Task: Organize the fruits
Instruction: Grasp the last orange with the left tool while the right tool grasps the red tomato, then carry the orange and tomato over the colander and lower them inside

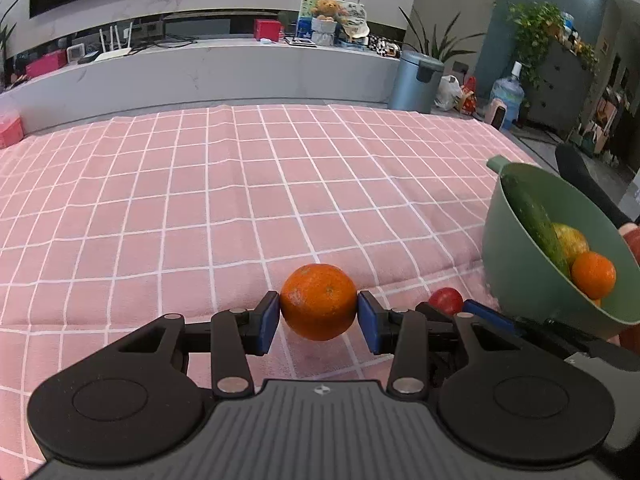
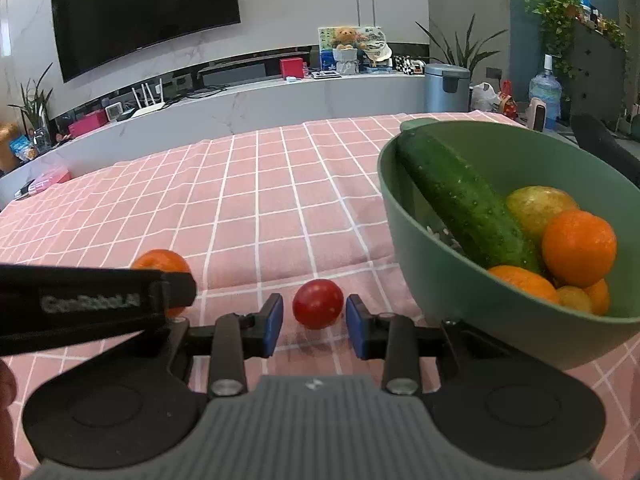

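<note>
Round orange (image 1: 318, 301) clamped in the left hand-held gripper (image 1: 318, 316), just above the pink checked counter (image 1: 200, 200). Right hand-held gripper (image 2: 314, 326) released, bracketing the small red tomato (image 2: 318, 303). Carry steadily right to the green plastic bowl (image 2: 420, 248); don't squeeze harder.

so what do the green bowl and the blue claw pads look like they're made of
The green bowl looks like moulded plastic with a matte finish: uniform colour, thin smooth wall, soft sheen without sharp reflections. The blue pads on the left claw look like rubber or a soft polymer, dull and flat where they press the orange; the exact material cannot be told.
</note>
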